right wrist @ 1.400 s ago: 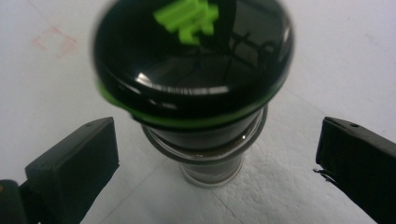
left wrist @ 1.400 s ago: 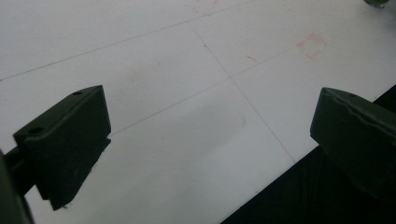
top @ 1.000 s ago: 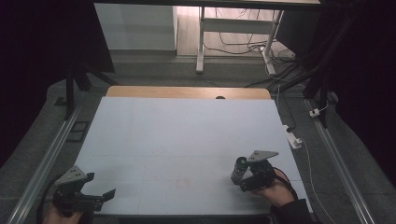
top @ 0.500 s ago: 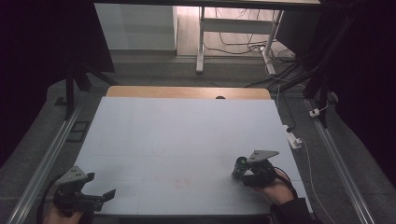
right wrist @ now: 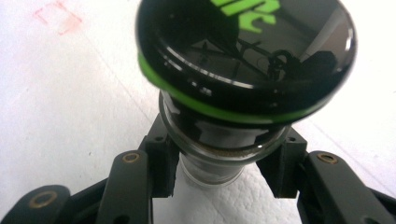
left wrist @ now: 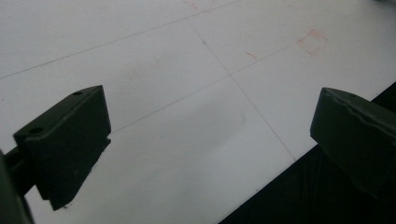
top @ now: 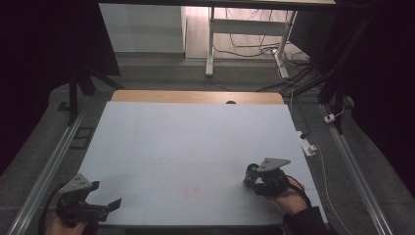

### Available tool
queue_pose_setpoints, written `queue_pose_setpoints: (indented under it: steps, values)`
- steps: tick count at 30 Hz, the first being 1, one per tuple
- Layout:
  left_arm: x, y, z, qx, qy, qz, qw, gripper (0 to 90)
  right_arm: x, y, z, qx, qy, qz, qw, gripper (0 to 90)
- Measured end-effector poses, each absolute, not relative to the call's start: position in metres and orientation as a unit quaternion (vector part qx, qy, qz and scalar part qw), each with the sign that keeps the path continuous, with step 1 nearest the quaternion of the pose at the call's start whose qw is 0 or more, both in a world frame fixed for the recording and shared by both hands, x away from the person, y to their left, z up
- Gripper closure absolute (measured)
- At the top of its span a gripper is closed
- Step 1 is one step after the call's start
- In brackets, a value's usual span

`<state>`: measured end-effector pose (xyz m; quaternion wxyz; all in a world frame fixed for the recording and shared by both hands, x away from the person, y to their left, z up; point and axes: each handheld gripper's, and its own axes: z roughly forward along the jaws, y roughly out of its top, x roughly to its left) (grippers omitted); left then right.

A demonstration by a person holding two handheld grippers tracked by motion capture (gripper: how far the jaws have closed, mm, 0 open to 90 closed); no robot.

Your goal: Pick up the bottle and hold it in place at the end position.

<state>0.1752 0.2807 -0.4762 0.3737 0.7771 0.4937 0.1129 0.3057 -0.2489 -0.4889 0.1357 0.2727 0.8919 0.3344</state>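
A small glass jar (right wrist: 210,163) with a glossy black lid (right wrist: 243,56), ringed in green and bearing green letters, stands on the pale table (top: 195,142) at the front right. My right gripper (right wrist: 219,168) is shut on the jar below the lid, a pad on each side, its jaws having just been closing onto it. From above, the jar (top: 251,172) sits at the left tip of the right gripper (top: 255,180). My left gripper (top: 105,194) hovers at the table's front left corner, open with nothing between its fingers (left wrist: 70,140).
A faint red square (left wrist: 313,41) is drawn on the tabletop (left wrist: 187,70) near the front middle. A wooden strip (top: 195,96) borders the far edge. Metal rails (top: 44,176) run along both sides, and a white power strip (top: 308,147) with cables lies off the right edge.
The right gripper's jaws have drawn in around the jar. Both hands stay where they were, and the left gripper is unchanged.
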Motion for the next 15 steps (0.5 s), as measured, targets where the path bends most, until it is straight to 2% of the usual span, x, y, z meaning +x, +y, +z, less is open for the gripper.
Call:
queue_pose_setpoints:
  steps: [15]
  values:
    - [0.175, 0.280, -0.476, 0.777, 0.493, 0.114, 0.374, 0.0, 0.311, -0.241, -0.471, 0.287, 0.877, 0.366, 0.124, 52.8]
